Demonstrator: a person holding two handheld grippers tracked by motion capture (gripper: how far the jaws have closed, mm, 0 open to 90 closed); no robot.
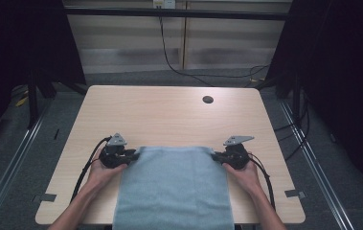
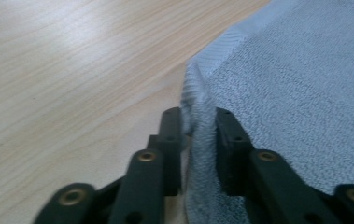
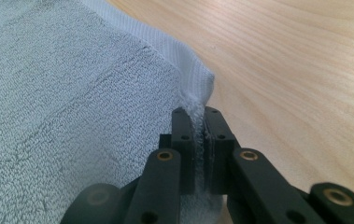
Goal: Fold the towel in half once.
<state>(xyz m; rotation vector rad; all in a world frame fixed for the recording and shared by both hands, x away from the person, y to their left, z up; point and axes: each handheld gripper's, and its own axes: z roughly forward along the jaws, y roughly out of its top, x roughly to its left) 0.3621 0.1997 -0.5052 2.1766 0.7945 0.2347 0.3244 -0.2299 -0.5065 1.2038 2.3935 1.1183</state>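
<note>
Grey-blue towel (image 1: 174,187) lies on the desk (image 1: 169,115), its far corners clenched by the left hand-held gripper (image 1: 133,154) and right hand-held gripper (image 1: 216,156).

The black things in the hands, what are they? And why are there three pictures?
Those are grippers, tools with two black jaws that pinch like tongs. A person holds one in each hand.

The high view comes from a camera above the wooden table. There you see the left gripper and the right gripper at the two far corners of a grey-blue towel. The towel lies flat and hangs over the table's near edge.

The other two pictures come from small cameras riding on the grippers, looking along their jaws. In the left gripper view the left gripper pinches the towel's edge. In the right gripper view the right gripper pinches a corner of the towel too.
</note>
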